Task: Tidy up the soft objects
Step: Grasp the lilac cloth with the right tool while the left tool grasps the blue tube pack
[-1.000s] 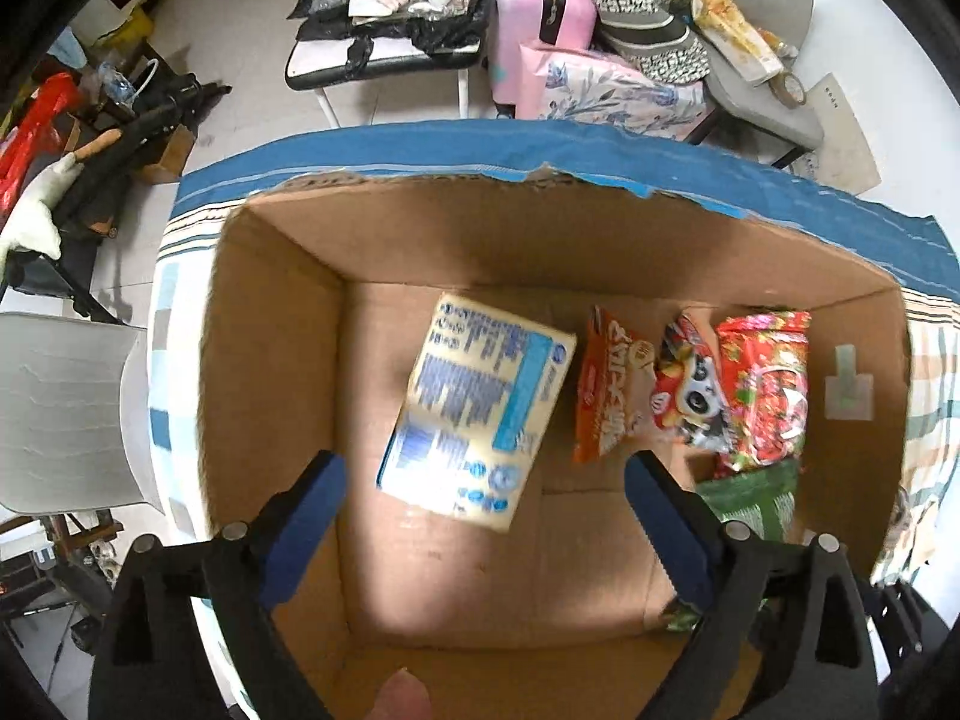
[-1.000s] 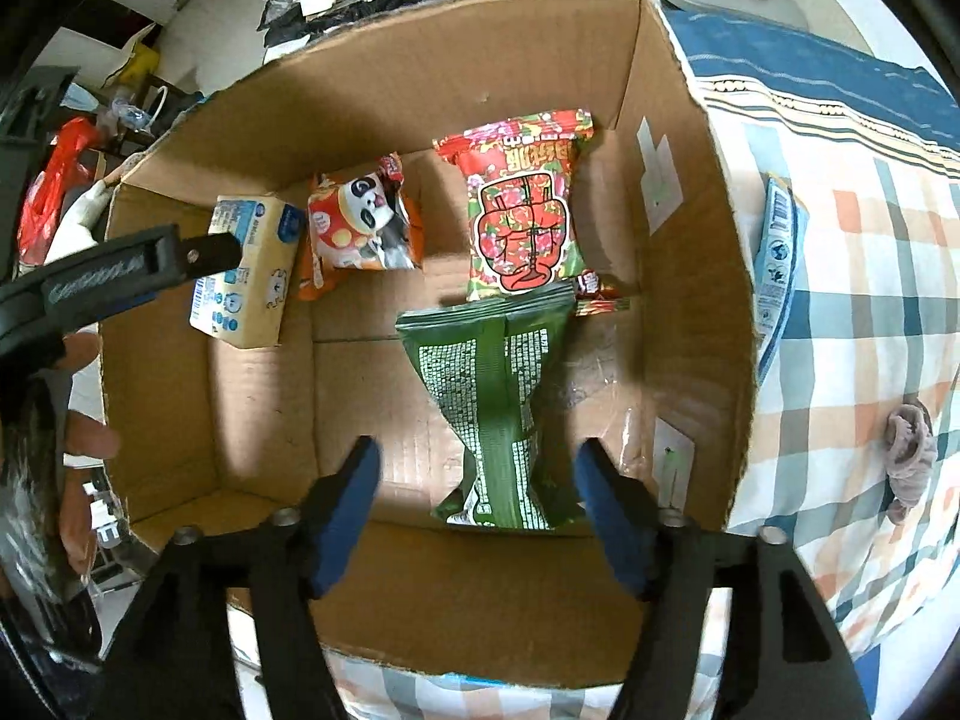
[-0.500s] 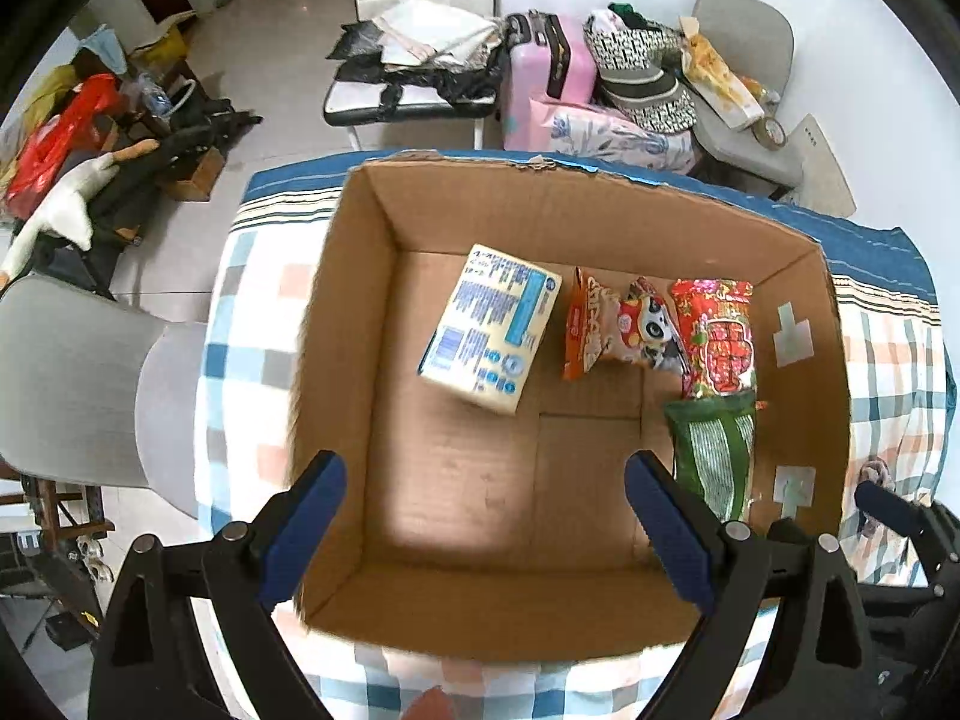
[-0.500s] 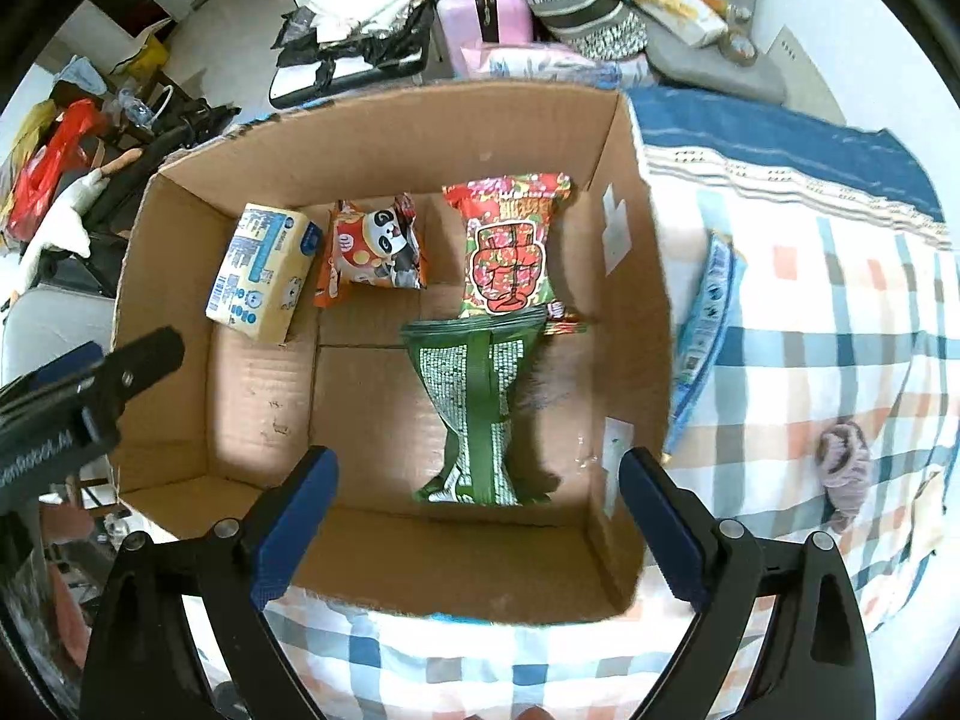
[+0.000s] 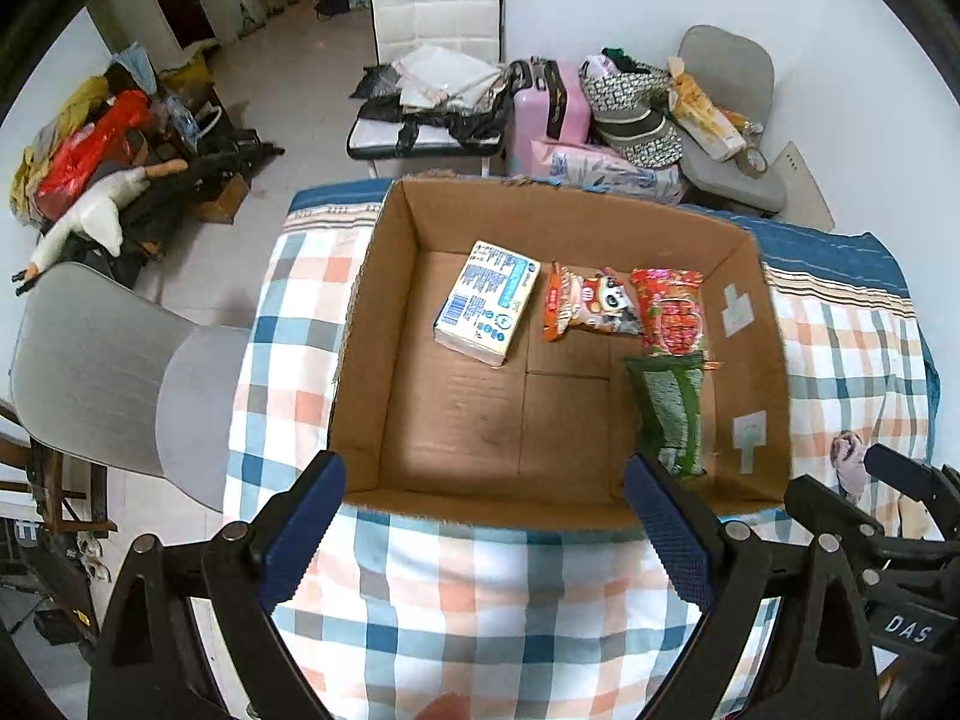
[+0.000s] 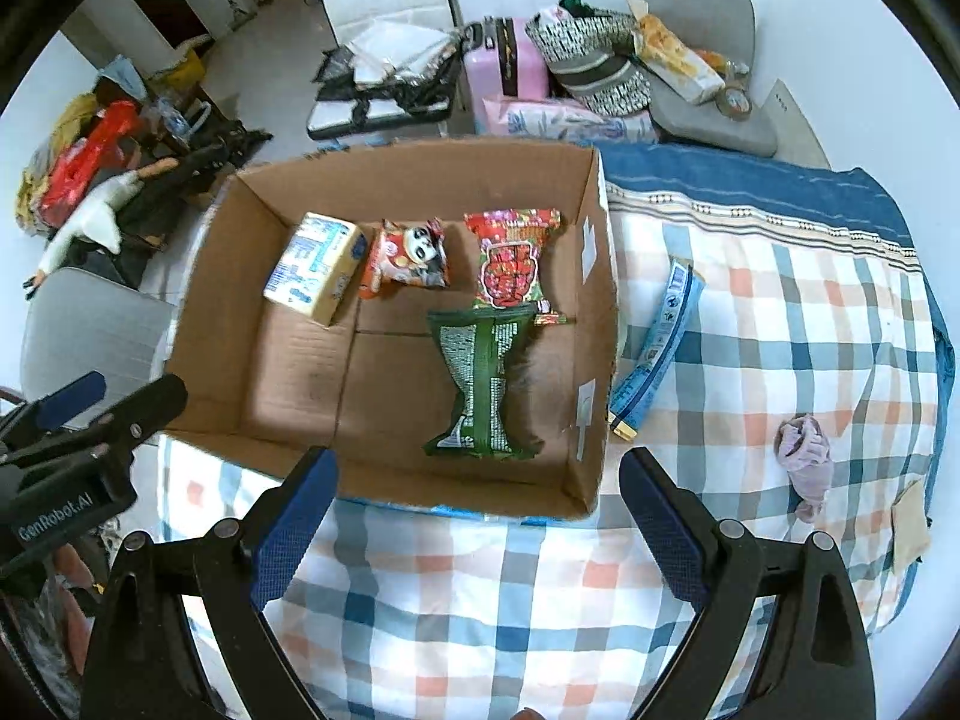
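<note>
An open cardboard box [image 5: 372,324] [image 6: 600,276] stands on the checked cloth. Inside lie a pale tissue pack [image 5: 487,302] [image 6: 314,273], an orange panda snack bag [image 5: 591,303] [image 6: 408,259], a red snack bag [image 5: 672,312] [image 6: 511,257] and a green bag [image 5: 669,414] [image 6: 483,387]. A blue packet [image 6: 657,348] leans against the box's right outer wall. A small purple cloth [image 6: 804,456] [image 5: 847,461] lies on the cloth to the right. My left gripper [image 5: 480,534] and right gripper [image 6: 477,531] are both open and empty, above the box's near edge.
The checked cloth [image 6: 780,312] covers the table. A grey chair [image 5: 96,366] stands at the left. Beyond the table are a white chair with papers [image 5: 432,60], a pink suitcase [image 5: 552,102], bags on a grey chair [image 5: 720,120] and floor clutter [image 5: 108,174].
Both grippers have pulled up and back out of the box; the whole box and the cloth around it now show. The right gripper has opened wider. The items in the box have not moved.
</note>
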